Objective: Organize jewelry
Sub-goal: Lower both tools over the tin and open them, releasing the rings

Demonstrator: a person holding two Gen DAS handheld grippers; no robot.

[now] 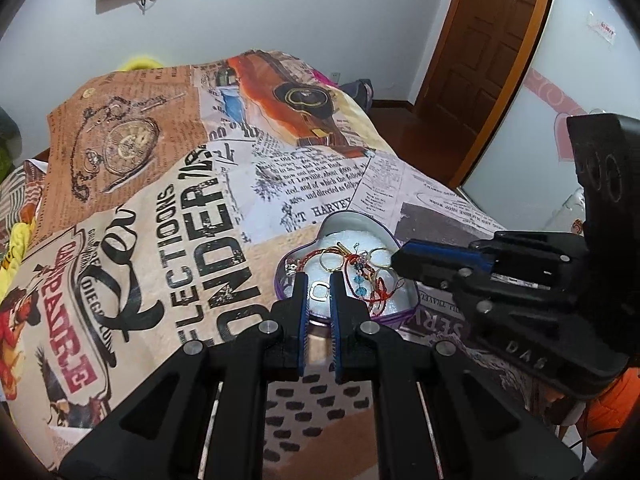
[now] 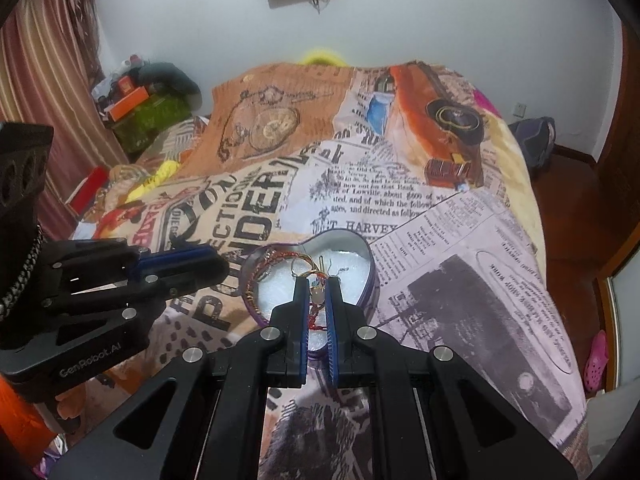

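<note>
Bedding printed with old newspaper clippings (image 1: 280, 184) covers the work surface, and we take the heart-shaped tin (image 1: 408, 300) on it as our landmark. We see the left gripper (image 1: 319, 280) hanging over the tin's near edge, jaws drawn almost together with nothing clamped. The right gripper (image 2: 319, 284) also hovers over the tin, jaws clenched, and we cannot tell whether the red cord (image 2: 314, 316) seen between them is pinched. We judge the step to be singling out one piece. To do it well, we advise lowering one tip slowly and taking a loose ring at the tangle's edge. Inside the tin, on white padding, lie gold rings (image 1: 332, 260), red cord bracelets (image 1: 378, 292) and blue beads (image 1: 361, 291), knotted together
</note>
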